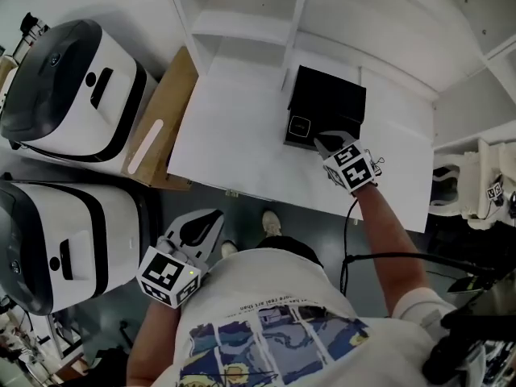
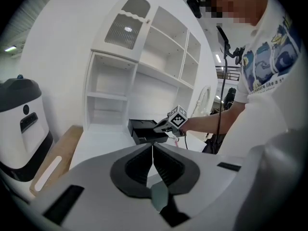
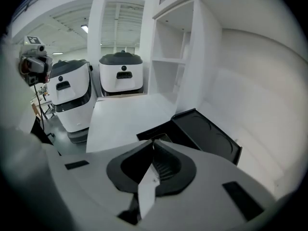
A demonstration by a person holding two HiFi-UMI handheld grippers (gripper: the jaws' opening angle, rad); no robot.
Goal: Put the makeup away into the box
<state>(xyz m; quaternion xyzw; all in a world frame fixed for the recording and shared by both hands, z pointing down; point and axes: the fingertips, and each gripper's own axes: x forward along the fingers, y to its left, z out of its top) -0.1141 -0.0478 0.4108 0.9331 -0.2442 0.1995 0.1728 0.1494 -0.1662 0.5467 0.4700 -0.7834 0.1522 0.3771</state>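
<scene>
White table: makeup compact inside open black box; left tongs, right tongs clenched, empty; lid closing likely remains.

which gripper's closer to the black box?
Right. Right gripper is at the near edge of the black box; left gripper is by the person's waist, off the table.

This is looking like a lab or test hall dressed up as a room, since two big white-and-black machines are standing far ahead of the right gripper, bare white shelves are rising just ahead of it to the right, and strip lights are glowing under a high hall ceiling.
</scene>
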